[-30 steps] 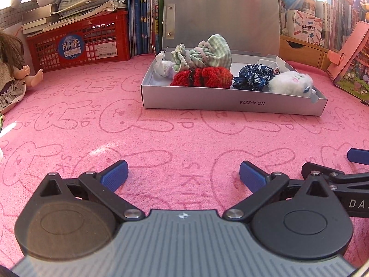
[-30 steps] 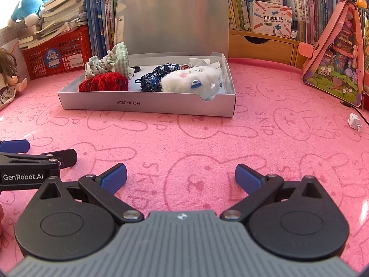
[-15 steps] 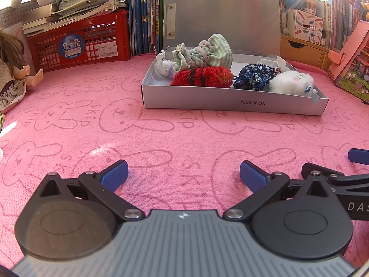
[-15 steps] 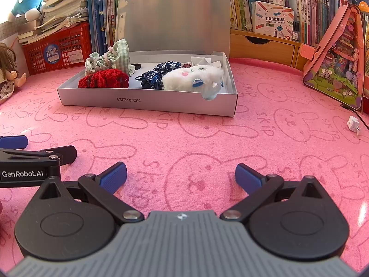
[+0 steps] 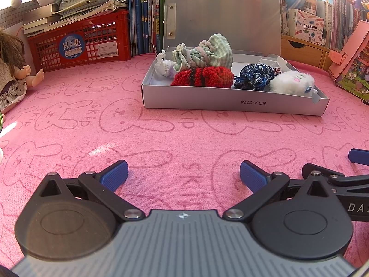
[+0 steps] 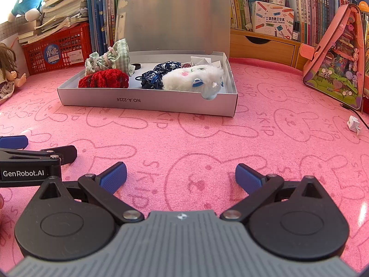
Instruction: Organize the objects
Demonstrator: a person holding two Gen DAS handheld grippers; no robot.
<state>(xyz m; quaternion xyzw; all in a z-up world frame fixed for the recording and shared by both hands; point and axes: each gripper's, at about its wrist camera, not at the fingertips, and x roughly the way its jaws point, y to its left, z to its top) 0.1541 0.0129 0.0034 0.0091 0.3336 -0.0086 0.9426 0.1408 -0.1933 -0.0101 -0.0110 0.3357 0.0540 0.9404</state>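
Observation:
A shallow grey box (image 5: 230, 105) (image 6: 147, 102) with its lid raised stands on the pink mat ahead. In it lie a green checked pouch (image 5: 207, 53) (image 6: 110, 57), a red knitted item (image 5: 205, 77) (image 6: 103, 78), a dark blue patterned scrunchie (image 5: 254, 76) (image 6: 156, 75) and a white fluffy toy (image 5: 291, 84) (image 6: 191, 78). My left gripper (image 5: 183, 173) is open and empty, low over the mat, well short of the box. My right gripper (image 6: 181, 175) is open and empty beside it, also short of the box.
A red crate (image 5: 80, 43) with stacked books stands at the back left, a doll (image 5: 11, 69) at the far left. Books and a wooden drawer unit (image 6: 263, 46) line the back. A pink toy case (image 6: 336, 57) leans at the right, with a small white paper piece (image 6: 354, 124) near it.
The right gripper has drifted slightly closer to the box. The left gripper has hardly moved. Both stay open.

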